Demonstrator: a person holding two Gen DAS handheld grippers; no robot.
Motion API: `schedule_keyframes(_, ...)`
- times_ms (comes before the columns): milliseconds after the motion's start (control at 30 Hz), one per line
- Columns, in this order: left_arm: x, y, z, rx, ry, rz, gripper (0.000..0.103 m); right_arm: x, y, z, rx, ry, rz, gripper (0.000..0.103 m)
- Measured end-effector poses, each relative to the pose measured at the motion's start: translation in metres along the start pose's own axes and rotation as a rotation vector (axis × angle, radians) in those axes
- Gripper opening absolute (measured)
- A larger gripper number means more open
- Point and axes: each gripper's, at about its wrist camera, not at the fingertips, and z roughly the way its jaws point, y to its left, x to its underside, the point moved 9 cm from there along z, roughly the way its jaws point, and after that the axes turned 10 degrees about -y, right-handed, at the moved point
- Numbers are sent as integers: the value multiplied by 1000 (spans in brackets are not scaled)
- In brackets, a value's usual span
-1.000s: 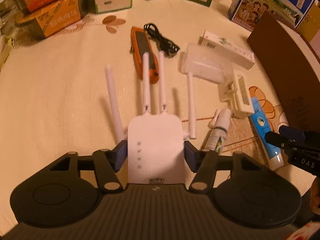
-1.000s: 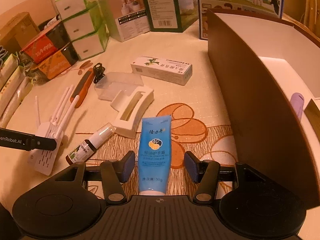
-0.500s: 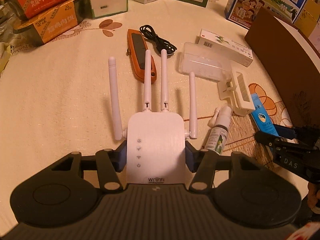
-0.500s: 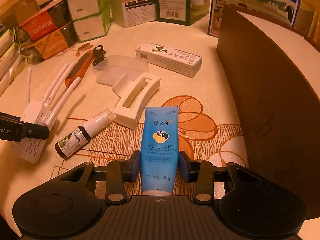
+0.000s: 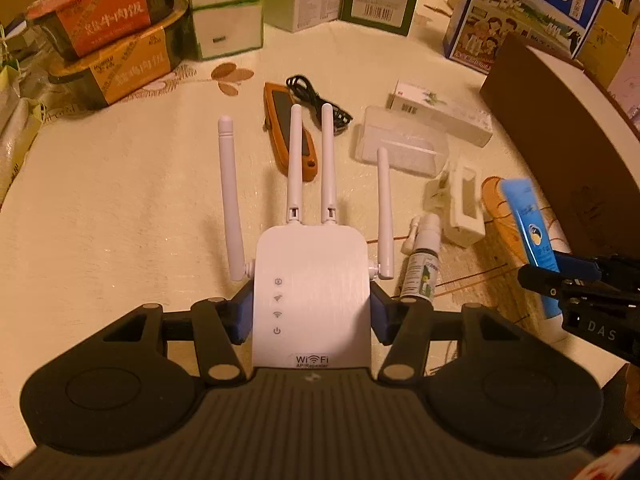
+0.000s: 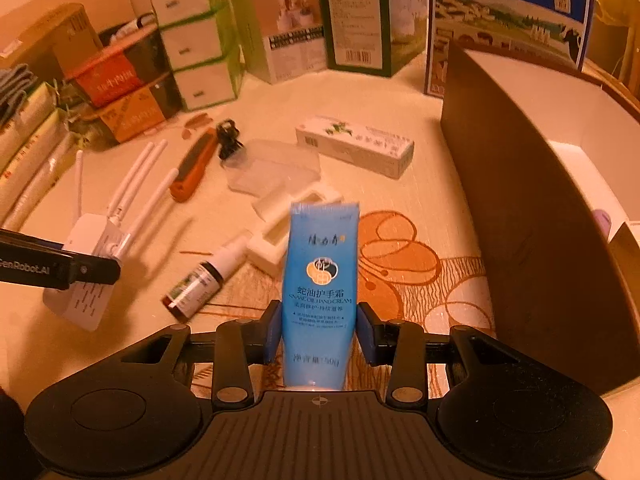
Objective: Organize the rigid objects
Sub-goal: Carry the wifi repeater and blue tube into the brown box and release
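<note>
A white WiFi repeater (image 5: 312,276) with several antennas sits between the blue pads of my left gripper (image 5: 312,308), which is shut on its body and holds it just above the cream tablecloth. A blue hand cream tube (image 6: 318,264) stands tilted up in my right gripper (image 6: 318,332), whose pads press on its lower part. In the left wrist view the right gripper (image 5: 560,276) and its tube (image 5: 528,224) are at the right edge. The right wrist view shows the left gripper (image 6: 88,272) on the repeater (image 6: 84,304) at the far left.
A brown box with a white inside (image 6: 520,200) stands open at the right. On the cloth lie a small spray bottle (image 6: 200,284), a white plastic holder (image 6: 276,236), a clear lidded case (image 6: 276,168), an orange knife (image 6: 192,168), a black cable (image 5: 316,98) and a long white carton (image 6: 356,146). Stacked cartons line the back.
The right jaws closed onto the blue tube and lifted its far end off the cloth. The left gripper rose a little with the repeater in it.
</note>
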Motion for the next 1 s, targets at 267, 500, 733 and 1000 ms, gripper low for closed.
schedule_keyframes(267,-23,-23,-25,33,-67,38,52,-29,8,-30,-24,-81,5,36)
schedule_keyframes(500,-50,-65,-41,95,-127,87,52,-52,-2,-59,-8,-143,24,36)
schedule_keyframes(733,-80,-128,-49,193,-172,161,52,-80,-43,-91,46,-190,63,36)
schedule_keyframes(1000,-113,-214,-47,312,-207,240,52,-105,-117,-118,127,-224,114,36)
